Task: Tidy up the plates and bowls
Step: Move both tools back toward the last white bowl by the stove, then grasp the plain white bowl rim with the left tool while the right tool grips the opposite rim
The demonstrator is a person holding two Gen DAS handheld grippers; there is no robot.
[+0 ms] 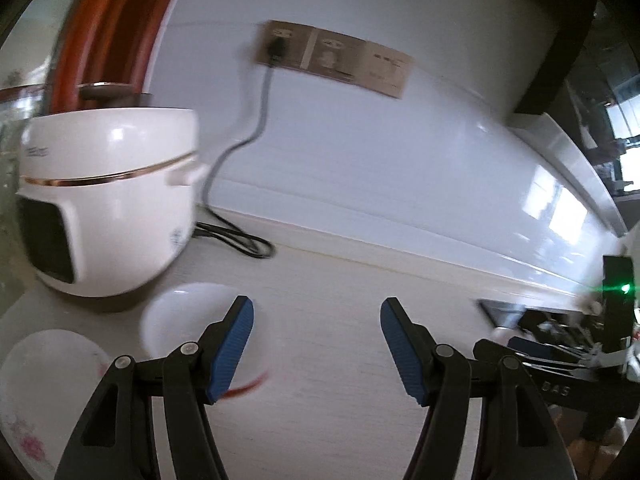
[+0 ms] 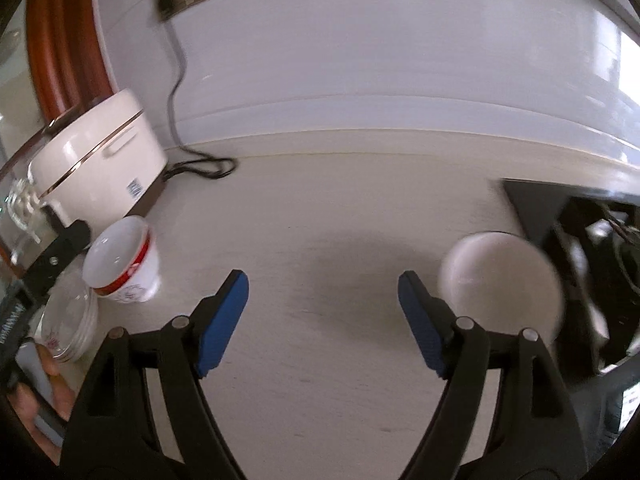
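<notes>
Both hand-held grippers, left [image 1: 316,344] and right [image 2: 322,320], hover spread and empty over the surface [image 2: 320,220]; red-rimmed bowl [image 2: 122,260] beside stacked plates [image 2: 68,320] lower left, white bowl [image 2: 500,284] apart at right, probably awaiting gathering.

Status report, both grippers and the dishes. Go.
Left gripper open, empty. Right gripper open, empty. Red-banded bowl beside plate stack; plain white bowl apart, at right. Counter between them unobstructed.
</notes>
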